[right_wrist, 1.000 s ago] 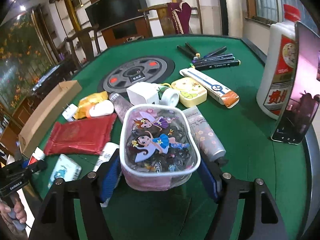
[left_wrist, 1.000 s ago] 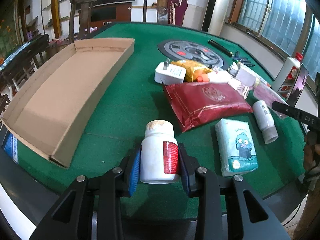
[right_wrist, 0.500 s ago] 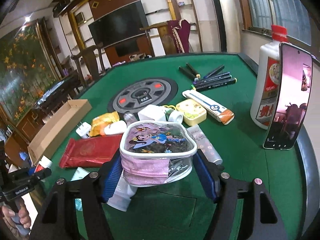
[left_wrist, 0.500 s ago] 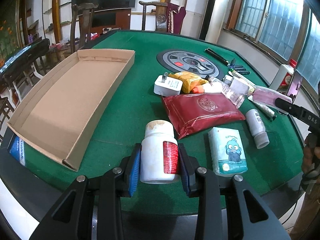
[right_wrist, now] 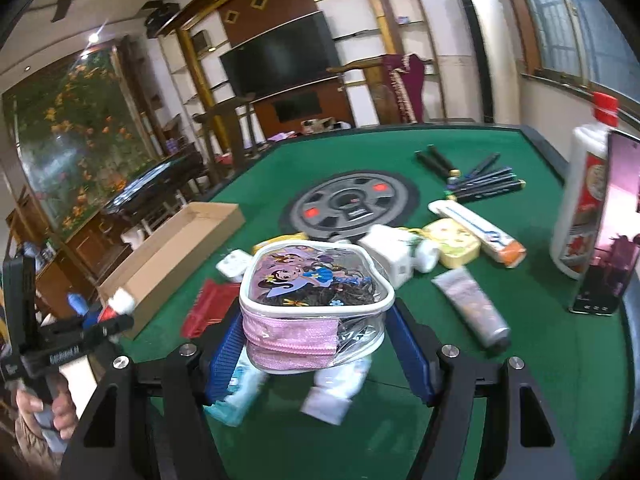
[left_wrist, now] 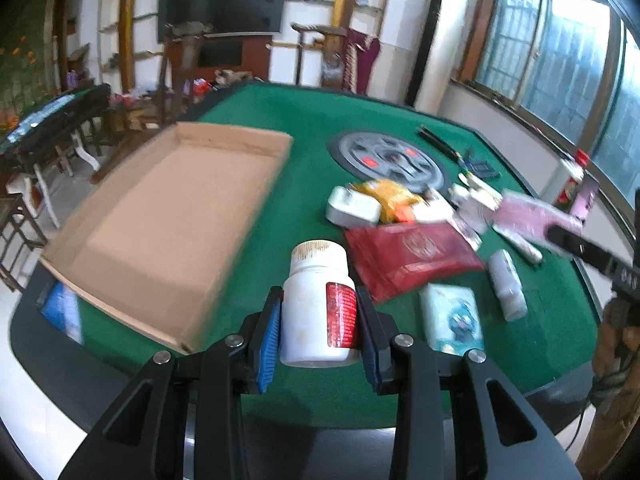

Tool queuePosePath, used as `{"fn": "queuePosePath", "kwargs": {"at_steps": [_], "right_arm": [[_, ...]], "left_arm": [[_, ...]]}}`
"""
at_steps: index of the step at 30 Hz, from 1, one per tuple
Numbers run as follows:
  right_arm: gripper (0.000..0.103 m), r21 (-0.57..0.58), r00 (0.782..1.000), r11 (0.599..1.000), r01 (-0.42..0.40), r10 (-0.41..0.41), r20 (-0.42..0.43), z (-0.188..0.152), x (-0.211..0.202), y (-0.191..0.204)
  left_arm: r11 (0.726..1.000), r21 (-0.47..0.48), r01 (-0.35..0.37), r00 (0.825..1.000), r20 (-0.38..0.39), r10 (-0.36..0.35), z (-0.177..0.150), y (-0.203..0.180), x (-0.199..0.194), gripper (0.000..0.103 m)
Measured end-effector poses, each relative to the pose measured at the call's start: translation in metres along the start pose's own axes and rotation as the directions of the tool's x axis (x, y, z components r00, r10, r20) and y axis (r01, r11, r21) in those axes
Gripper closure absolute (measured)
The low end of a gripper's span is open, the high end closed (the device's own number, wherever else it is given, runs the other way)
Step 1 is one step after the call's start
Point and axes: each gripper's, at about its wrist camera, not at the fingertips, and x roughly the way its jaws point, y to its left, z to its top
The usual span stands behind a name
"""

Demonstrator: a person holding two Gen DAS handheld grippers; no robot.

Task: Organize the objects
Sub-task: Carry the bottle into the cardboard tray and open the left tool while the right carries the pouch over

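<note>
We hold 2 items aloft: left gripper (left_wrist: 320, 320) clamps pill bottle (left_wrist: 318, 304), right gripper (right_wrist: 320, 344) squeezes cartoon pouch (right_wrist: 316, 300). Cardboard tray (left_wrist: 168, 216) bare; most clutter left on table (left_wrist: 304, 168).

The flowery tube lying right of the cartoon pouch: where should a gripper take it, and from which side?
Probably across its round body near the middle, coming from above with the jaws spanning its width. The flowery tube lies flat on the green table, long axis running toward the camera, sides bare. The flat crimped far end would likely slip more.
</note>
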Motion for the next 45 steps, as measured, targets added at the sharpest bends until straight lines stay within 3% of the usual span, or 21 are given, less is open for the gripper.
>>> {"fn": "queuePosePath", "kwargs": {"at_steps": [5, 10, 15, 24, 28, 35, 45], "right_arm": [[0.029, -0.018, 0.999, 0.999, -0.041, 0.040, -0.019, -0.006, 0.009, 0.015], [0.029, -0.029, 0.997, 0.998, -0.062, 0.061, -0.041, -0.010, 0.018, 0.023], [0.029, -0.047, 0.995, 0.996, -0.077, 0.074, -0.063, -0.011, 0.024, 0.033], [0.029, -0.102, 0.988, 0.986, -0.133, 0.124, -0.093, -0.007, 0.040, 0.060], [0.029, -0.145, 0.983, 0.976, -0.162, 0.147, -0.108, -0.001, 0.047, 0.081], [0.029, -0.229, 0.969, 0.945, -0.234, 0.206, -0.137, 0.011, 0.067, 0.134], [0.029, -0.330, 0.931, 0.882, -0.335, 0.258, -0.257, 0.018, 0.137, 0.232]], "left_arm": [[0.992, -0.002, -0.129, 0.991, 0.036, 0.129, 0.025, 0.038, 0.002, 0.069], [0.966, -0.023, -0.259, 0.965, -0.055, 0.257, 0.037, 0.091, 0.037, 0.069], [0.946, -0.132, -0.296, 0.948, -0.164, 0.274, 0.023, 0.132, 0.057, 0.069], [0.925, -0.106, -0.366, 0.920, -0.192, 0.342, 0.001, 0.121, 0.037, 0.069], [0.930, -0.119, -0.347, 0.927, -0.193, 0.321, 0.000, 0.127, 0.034, 0.069], [0.916, -0.152, -0.372, 0.918, -0.210, 0.337, 0.015, 0.158, 0.046, 0.069], [0.922, -0.144, -0.360, 0.920, -0.218, 0.325, 0.016, 0.189, 0.059, 0.069]]}}
